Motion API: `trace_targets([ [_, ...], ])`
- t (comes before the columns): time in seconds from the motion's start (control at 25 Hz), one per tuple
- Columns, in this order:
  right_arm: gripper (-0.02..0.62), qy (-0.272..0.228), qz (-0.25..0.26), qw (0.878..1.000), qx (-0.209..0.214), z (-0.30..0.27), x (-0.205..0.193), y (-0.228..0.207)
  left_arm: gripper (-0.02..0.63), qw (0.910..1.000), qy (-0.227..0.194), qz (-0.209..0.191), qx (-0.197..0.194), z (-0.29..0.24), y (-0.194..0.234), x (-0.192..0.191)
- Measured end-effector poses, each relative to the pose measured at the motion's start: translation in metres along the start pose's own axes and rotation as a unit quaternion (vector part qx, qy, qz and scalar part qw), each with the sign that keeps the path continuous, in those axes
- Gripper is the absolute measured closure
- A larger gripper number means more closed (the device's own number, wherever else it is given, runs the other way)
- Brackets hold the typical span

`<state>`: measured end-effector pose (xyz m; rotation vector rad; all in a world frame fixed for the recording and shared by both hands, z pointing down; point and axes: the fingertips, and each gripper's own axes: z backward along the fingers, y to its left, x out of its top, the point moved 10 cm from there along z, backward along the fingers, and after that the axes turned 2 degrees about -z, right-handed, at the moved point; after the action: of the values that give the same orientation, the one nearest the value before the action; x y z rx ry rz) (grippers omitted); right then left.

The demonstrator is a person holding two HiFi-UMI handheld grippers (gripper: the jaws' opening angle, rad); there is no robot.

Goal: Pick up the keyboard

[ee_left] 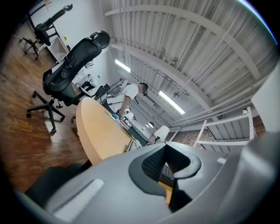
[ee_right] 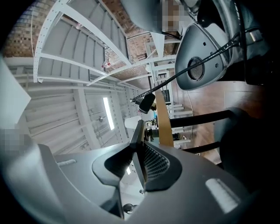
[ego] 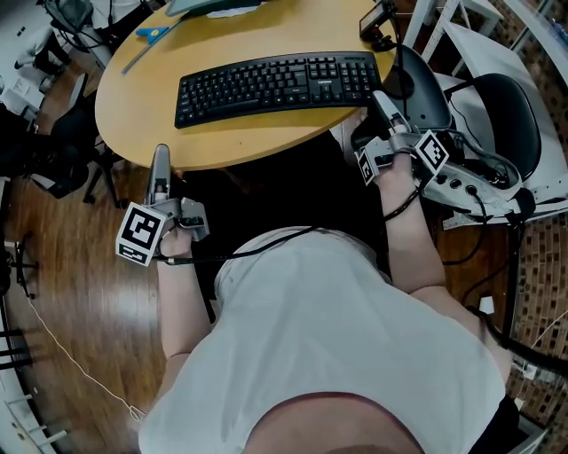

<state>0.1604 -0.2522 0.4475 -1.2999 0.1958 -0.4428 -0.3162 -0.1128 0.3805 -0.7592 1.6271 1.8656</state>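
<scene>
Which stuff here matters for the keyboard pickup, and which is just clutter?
Job: keyboard; right tool, clamped on the keyboard's right end.
Clutter: left tool by the table edge; small blue object; black device at the far rim; office chair.

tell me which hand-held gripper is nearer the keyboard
Right. The right hand-held gripper is at the keyboard's right end, jaws closed on its edge. The left hand-held gripper is at the table's near edge, short of the keyboard.
</scene>
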Motion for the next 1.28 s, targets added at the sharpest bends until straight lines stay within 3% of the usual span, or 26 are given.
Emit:
trace_targets([
  [0.28, 0.511, -0.004, -0.018, 0.999, 0.043, -0.001, -0.003, 0.001, 0.284, 0.9998, 0.009, 0.016, -0.003, -0.002, 0.001, -0.008],
  [0.44, 0.511, -0.008, -0.036, 0.998, 0.047, 0.000, -0.007, -0.002, 0.284, 0.9985, 0.019, 0.048, -0.015, -0.009, 0.002, -0.018],
  [0.6, 0.509, -0.024, -0.044, 0.996, 0.069, 0.004, -0.007, 0.003, 0.215, 0.9961, 0.046, 0.072, -0.020, -0.020, -0.002, -0.027],
  [0.8, 0.509, -0.015, -0.051, 0.995, 0.084, -0.005, -0.015, 0.011, 0.158, 0.9888, 0.040, 0.143, -0.017, -0.027, -0.004, -0.031],
  [0.96, 0.509, -0.005, -0.046, 0.995, 0.092, -0.007, -0.018, 0.022, 0.158, 0.9831, 0.009, 0.181, -0.027, -0.048, -0.009, -0.025],
  [1.16, 0.502, 0.007, -0.051, 0.994, 0.097, -0.008, -0.028, 0.031, 0.160, 0.9607, -0.005, 0.278, -0.004, -0.075, -0.007, -0.038],
  [1.28, 0.500, 0.003, -0.046, 0.994, 0.100, -0.009, -0.028, 0.031, 0.160, 0.9598, -0.010, 0.280, 0.008, -0.066, -0.009, -0.040],
])
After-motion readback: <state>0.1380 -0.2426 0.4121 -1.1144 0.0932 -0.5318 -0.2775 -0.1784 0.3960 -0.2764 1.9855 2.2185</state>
